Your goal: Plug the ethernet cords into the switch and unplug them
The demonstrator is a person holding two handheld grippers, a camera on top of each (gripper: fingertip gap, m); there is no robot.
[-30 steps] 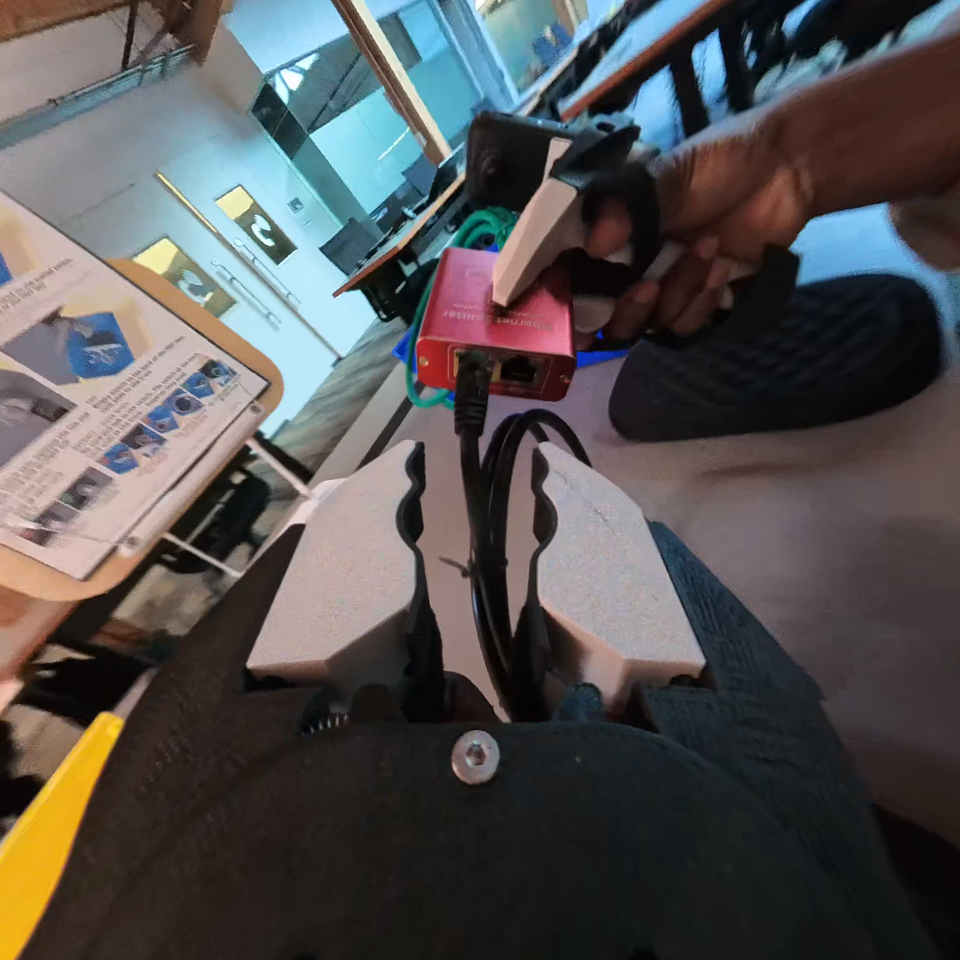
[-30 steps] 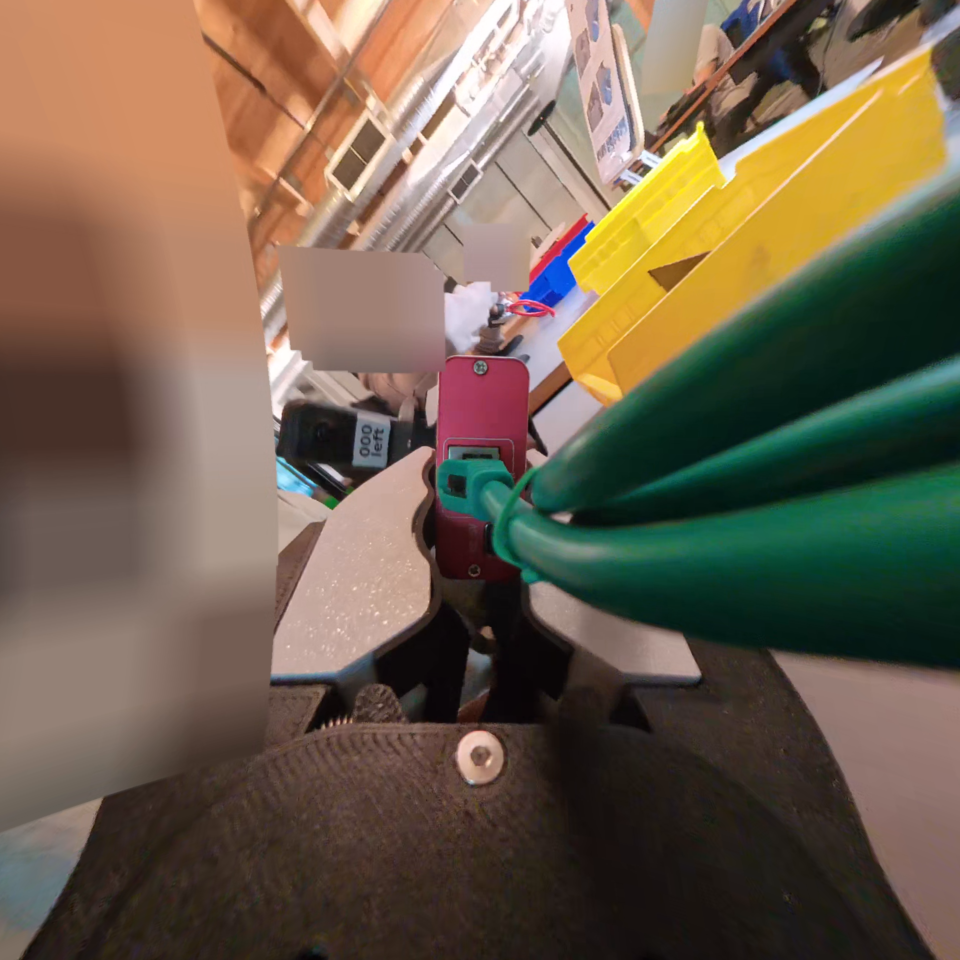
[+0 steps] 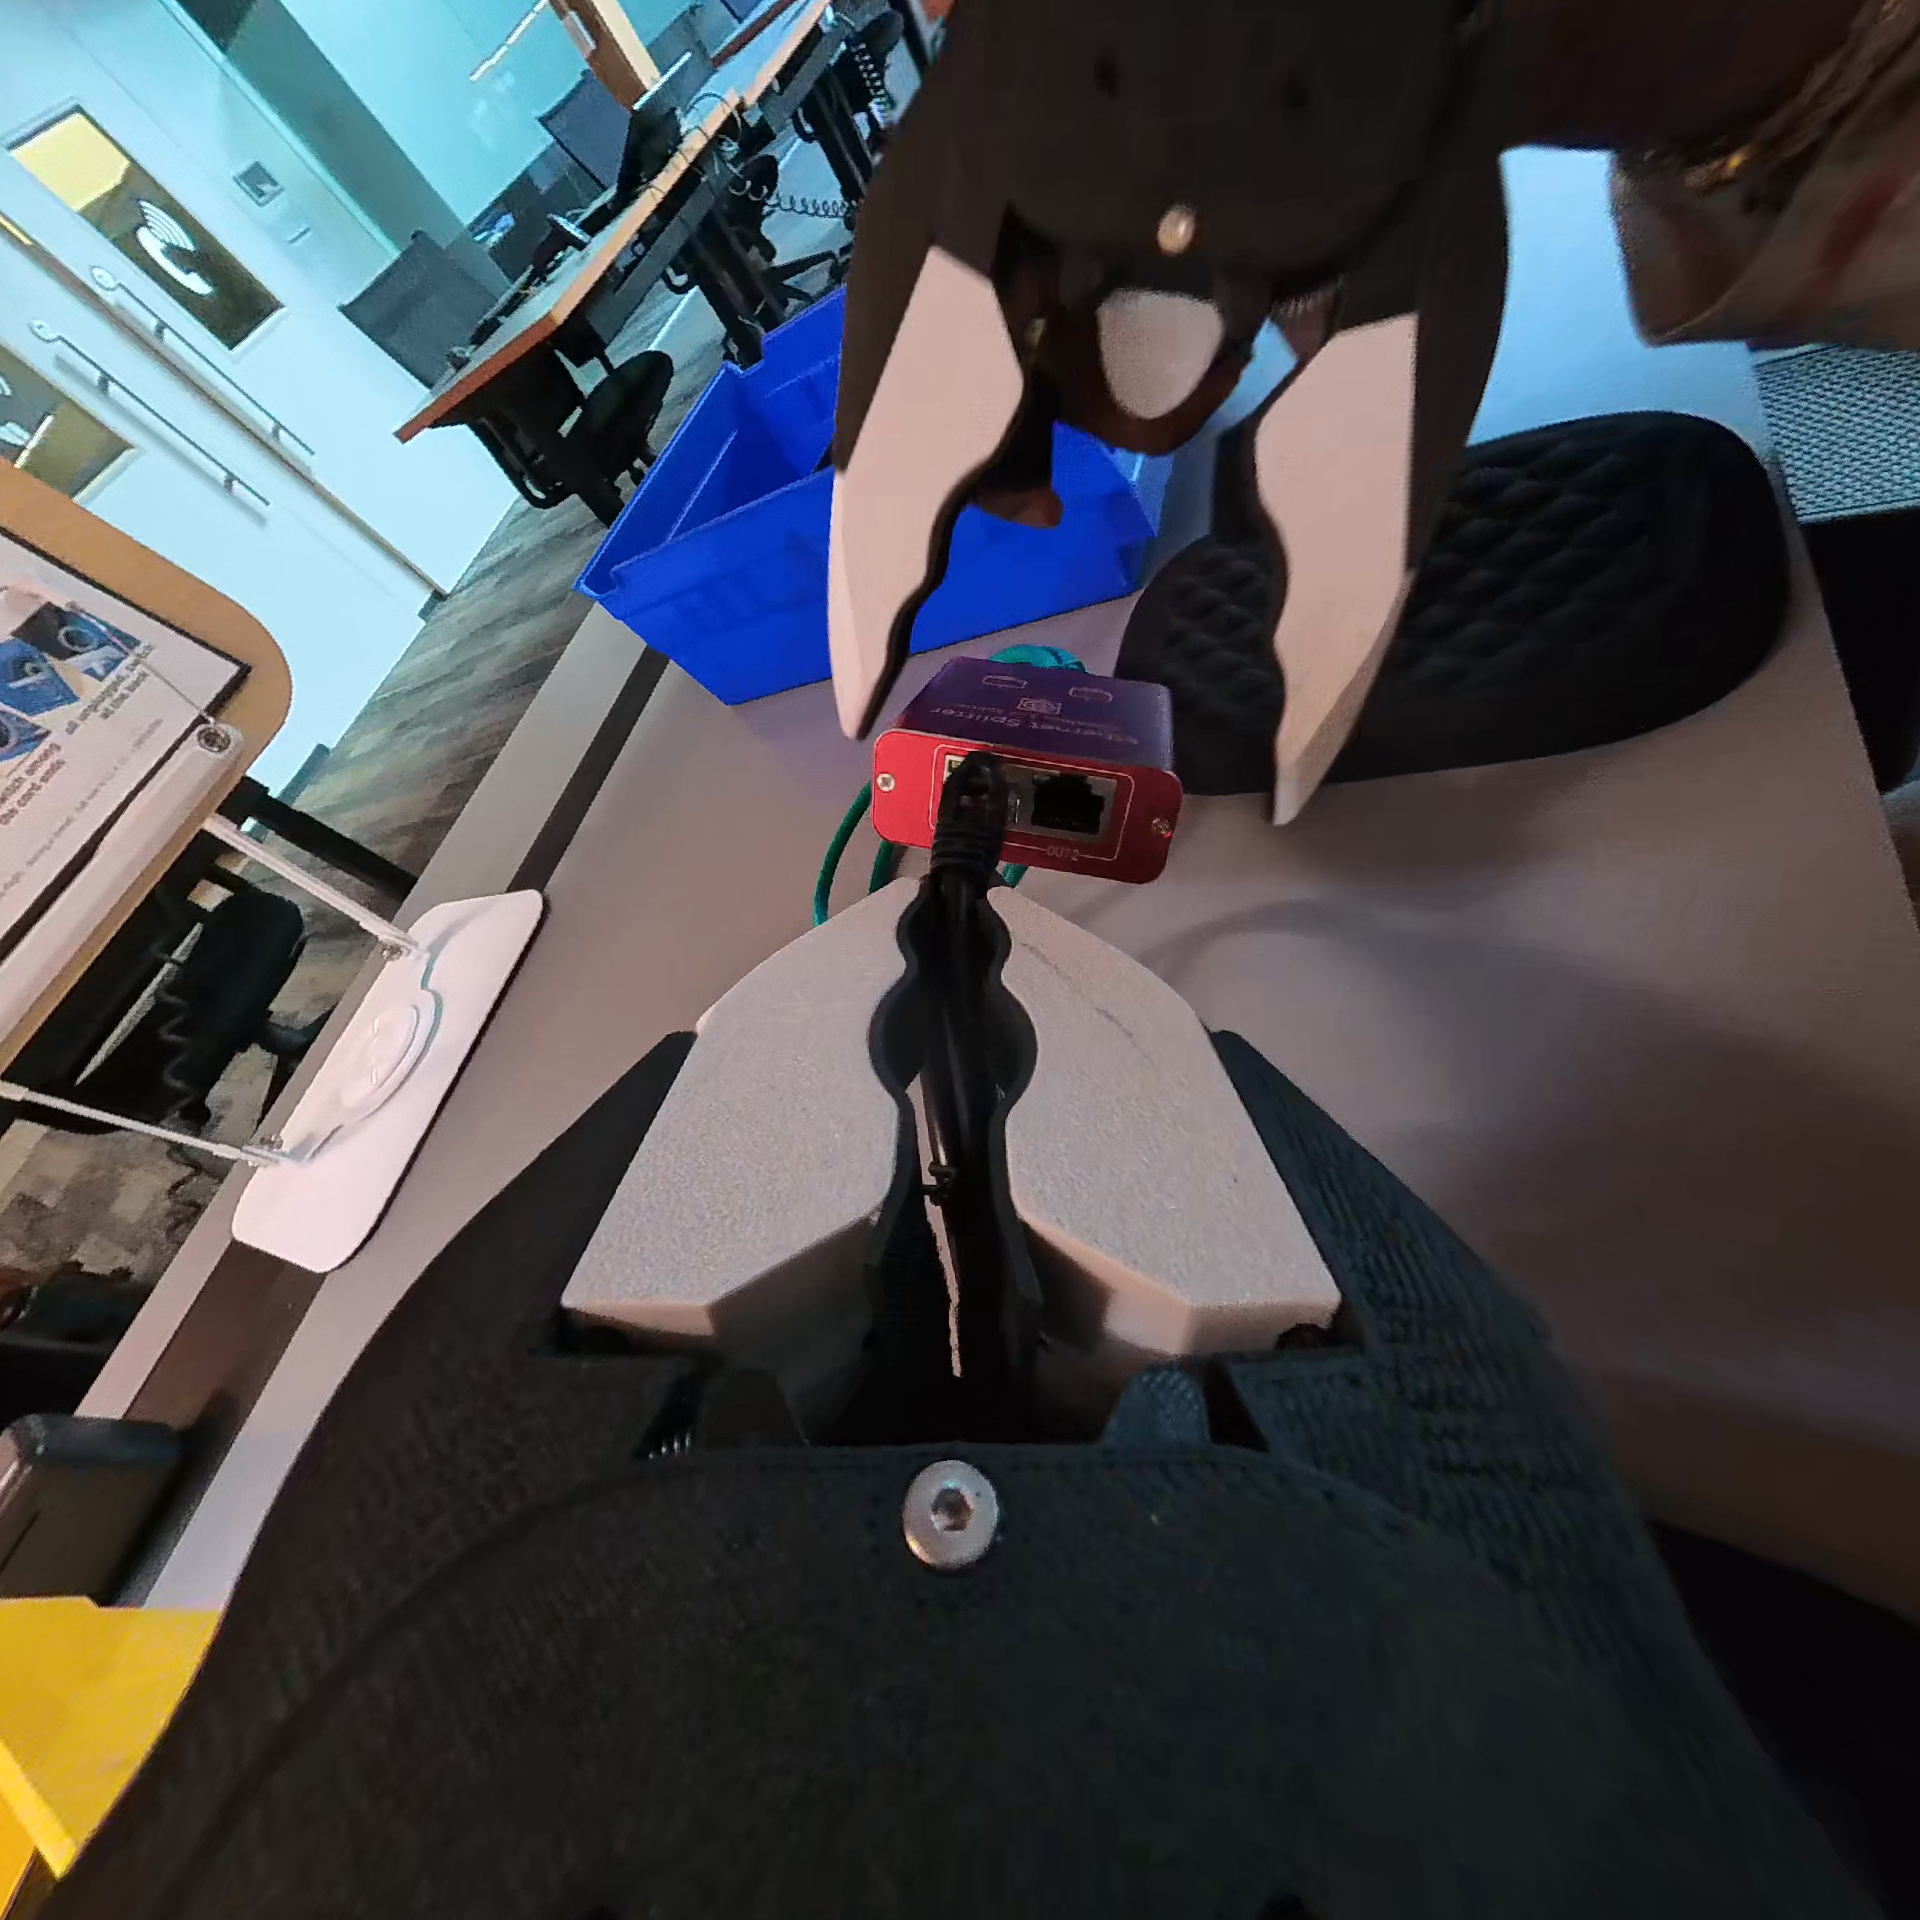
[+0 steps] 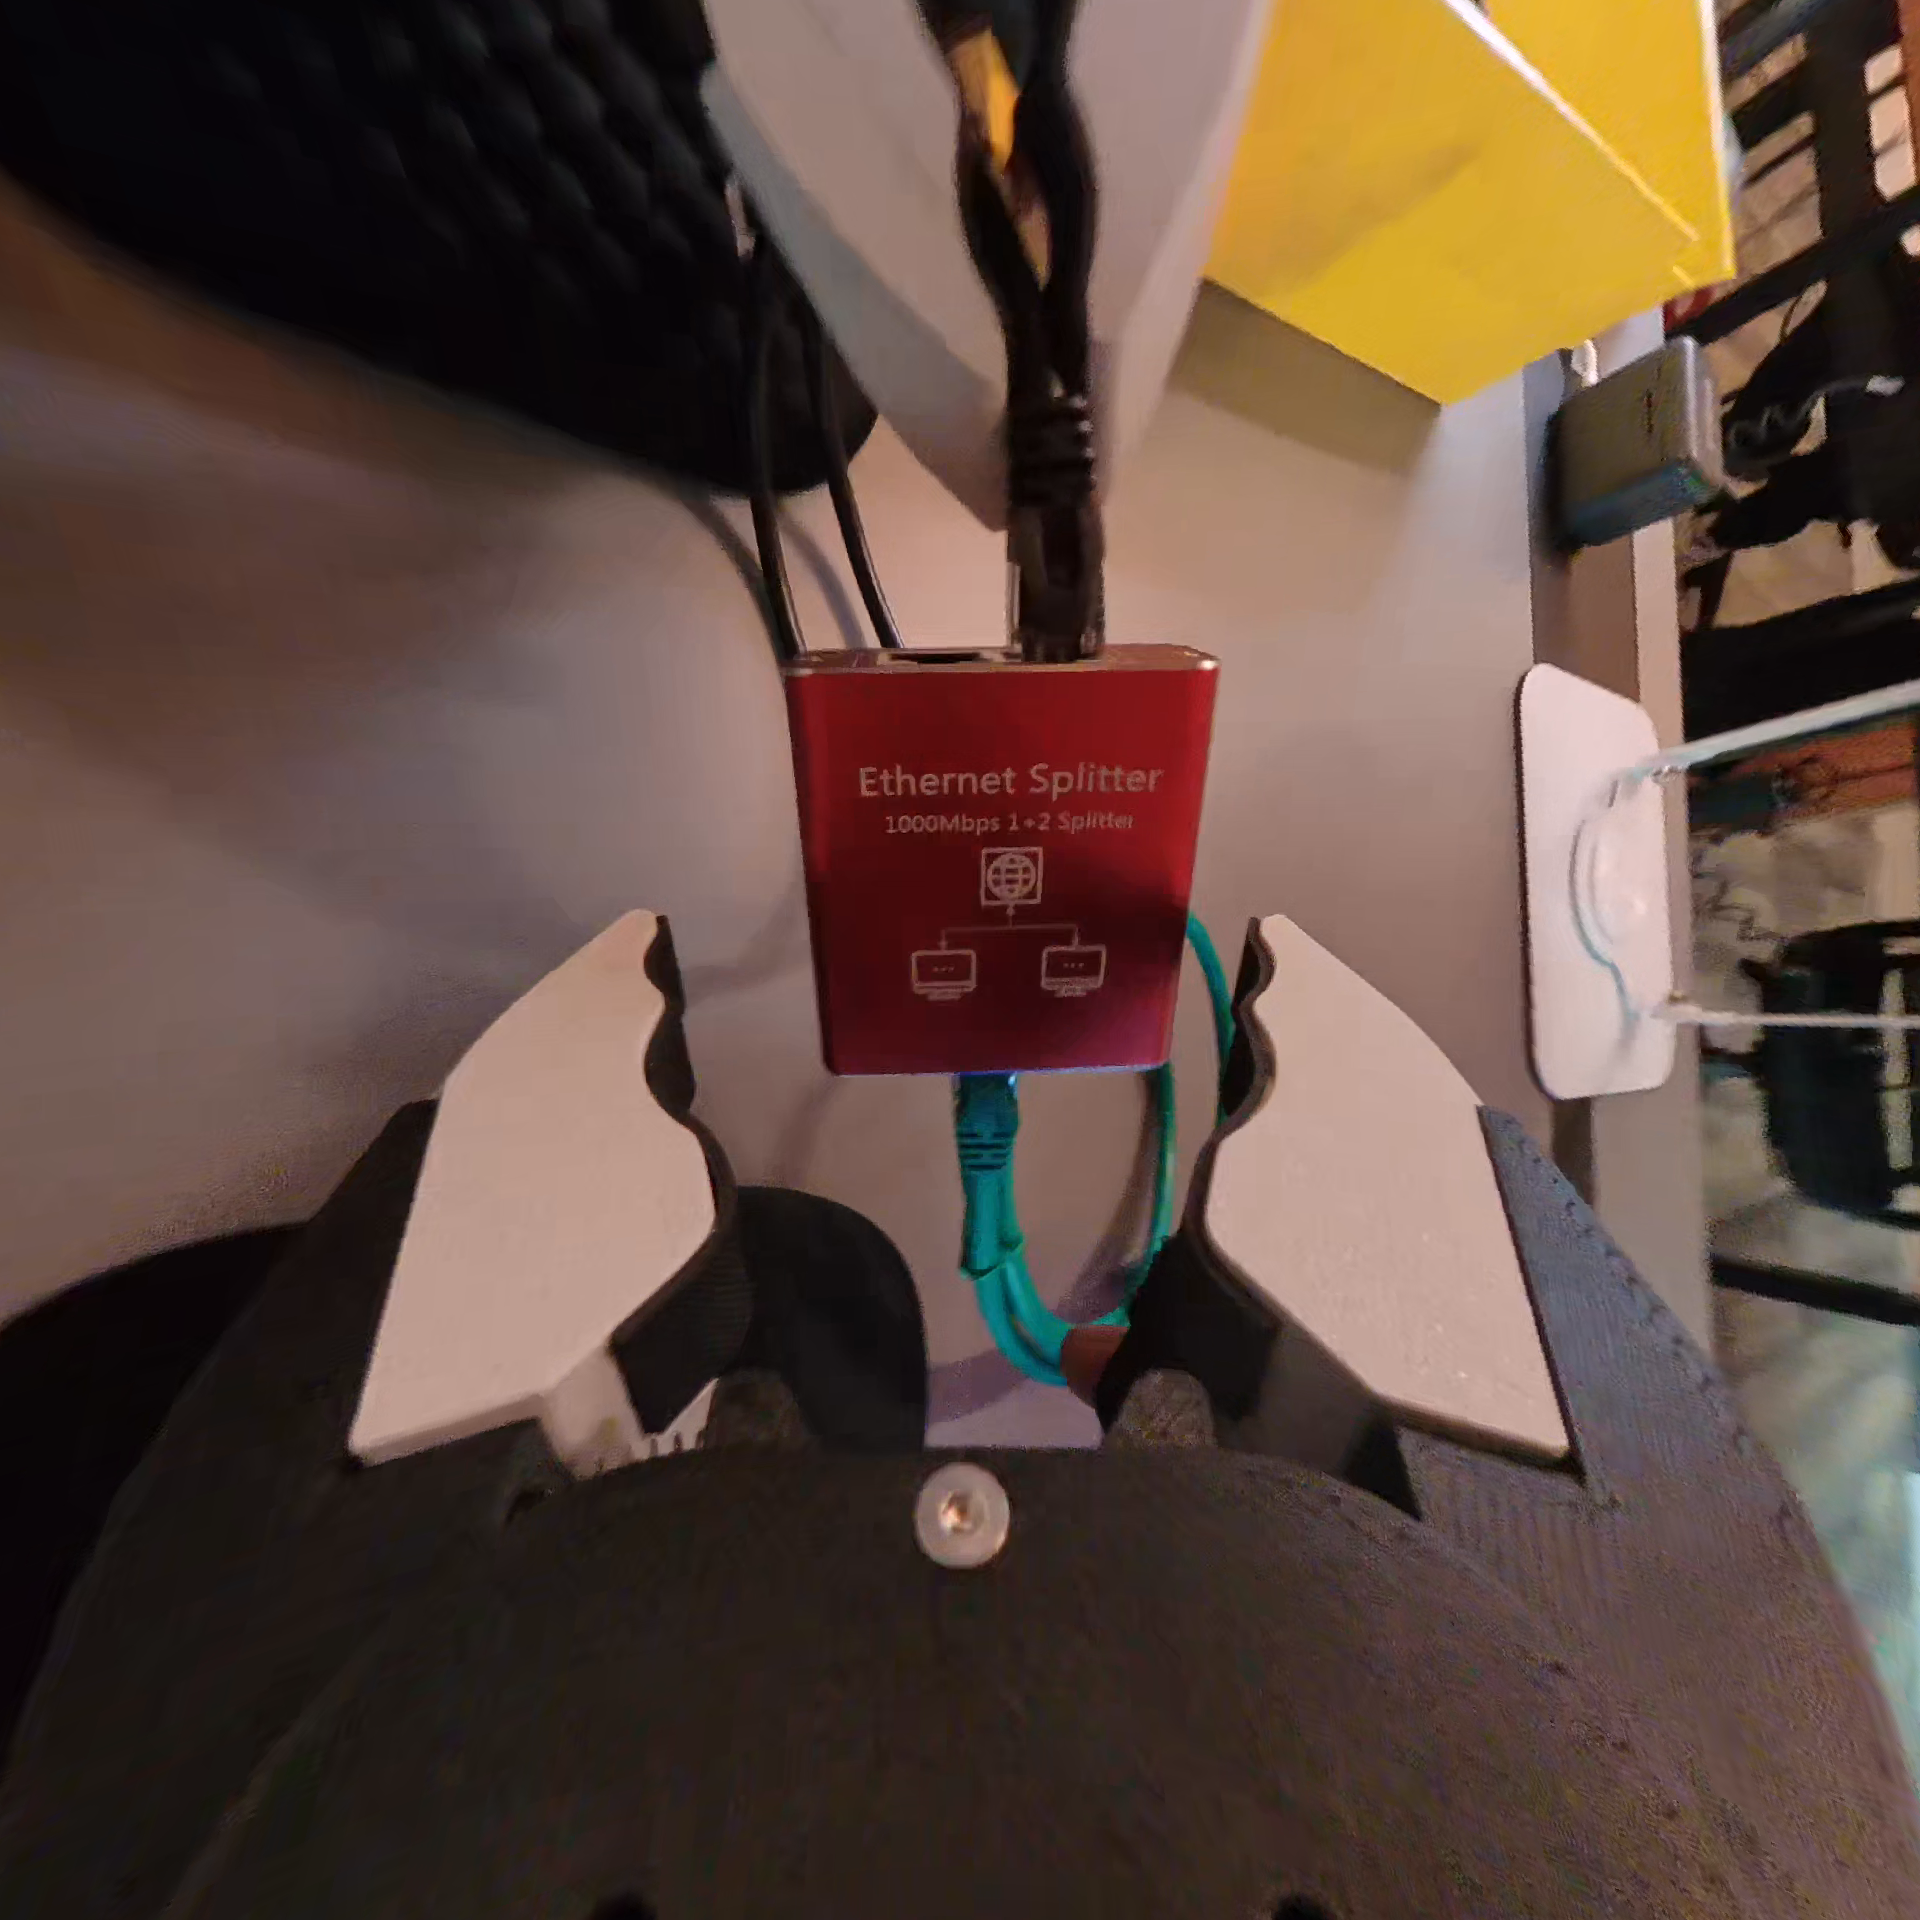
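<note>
Grey bench (image 3: 1455, 1091) surface is seen from the left wrist, with the red switch (image 3: 1023, 800) lying flat on it. Just in front of the switch, the left hand-held gripper (image 3: 961, 935) is clamped on the black cord (image 3: 961, 1039), whose plug is seated in the switch's left port. Above the switch, the right hand-held gripper (image 3: 1070, 769) hangs spread wide and empty.

From the right wrist, the switch (image 4: 1003, 862) lies unheld beyond the parted fingertips (image 4: 1262, 945), and the green cord (image 4: 987, 1174) is plugged into its near end. If the black cord is pulled now, the unrestrained switch would likely be dragged rather than released, and the latch could be strained.
</note>
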